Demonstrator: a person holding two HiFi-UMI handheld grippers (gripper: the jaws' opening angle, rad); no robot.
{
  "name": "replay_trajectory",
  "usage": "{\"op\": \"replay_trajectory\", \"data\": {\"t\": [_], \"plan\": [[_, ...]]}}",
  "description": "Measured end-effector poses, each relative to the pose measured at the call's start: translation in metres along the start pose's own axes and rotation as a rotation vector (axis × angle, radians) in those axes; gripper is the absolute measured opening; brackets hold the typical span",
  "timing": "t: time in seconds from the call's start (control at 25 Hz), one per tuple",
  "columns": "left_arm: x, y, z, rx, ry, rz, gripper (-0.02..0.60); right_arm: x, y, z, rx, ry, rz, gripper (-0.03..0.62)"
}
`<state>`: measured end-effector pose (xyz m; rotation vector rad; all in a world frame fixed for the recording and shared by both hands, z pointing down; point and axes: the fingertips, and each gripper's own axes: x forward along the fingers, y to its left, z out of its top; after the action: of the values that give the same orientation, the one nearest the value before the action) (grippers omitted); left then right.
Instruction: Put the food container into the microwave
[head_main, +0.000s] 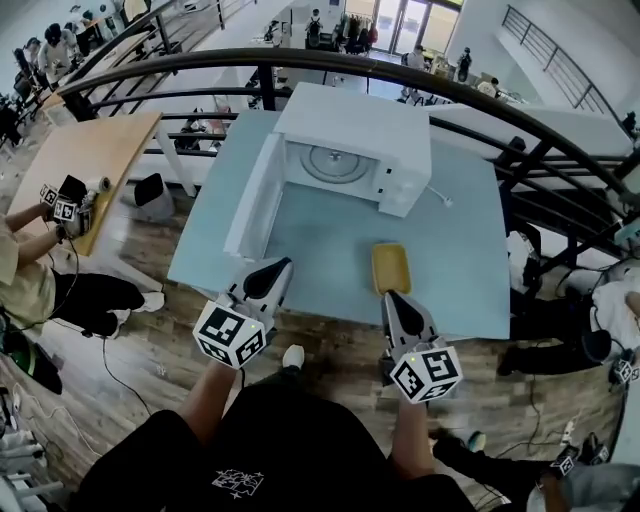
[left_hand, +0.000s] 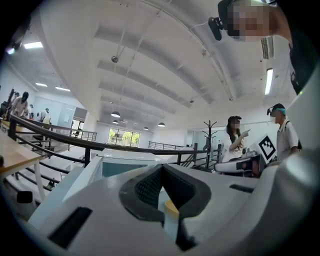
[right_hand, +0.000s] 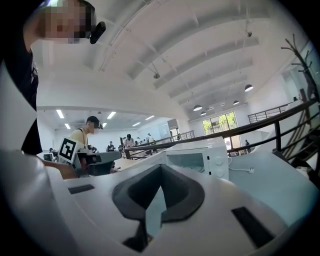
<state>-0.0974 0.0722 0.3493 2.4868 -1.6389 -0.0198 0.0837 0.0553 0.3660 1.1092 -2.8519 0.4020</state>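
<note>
Left gripper (head_main: 278, 264) and right gripper (head_main: 391, 297) fingers are pressed together, empty; the food container (head_main: 391, 266) lies at the right gripper's 12 o'clock.

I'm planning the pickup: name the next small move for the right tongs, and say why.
Probably open the right tongs: they are shut and empty, tip close to the near end of the yellow food container lying on the blue table. The microwave door is already open, so a grip on the container seems the step missing.
</note>
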Motion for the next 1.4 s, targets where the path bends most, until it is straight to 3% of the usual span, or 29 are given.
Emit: {"op": "replay_trajectory", "data": {"t": [0.24, 0.64, 1.4], "plan": [[0.045, 0.029, -0.006, -0.026, 0.034, -0.086, 0.008, 0.050, -0.022, -0.005, 0.039, 0.030, -0.056, 0.006], [0.091, 0.033, -0.026, -0.060, 0.079, -0.221, 0.008, 0.089, -0.048, -0.012, 0.088, 0.050, -0.138, 0.006], [0.164, 0.017, -0.071, -0.127, 0.162, -0.235, 0.008, 0.081, -0.129, -0.057, 0.211, 0.118, -0.186, 0.006]]}}
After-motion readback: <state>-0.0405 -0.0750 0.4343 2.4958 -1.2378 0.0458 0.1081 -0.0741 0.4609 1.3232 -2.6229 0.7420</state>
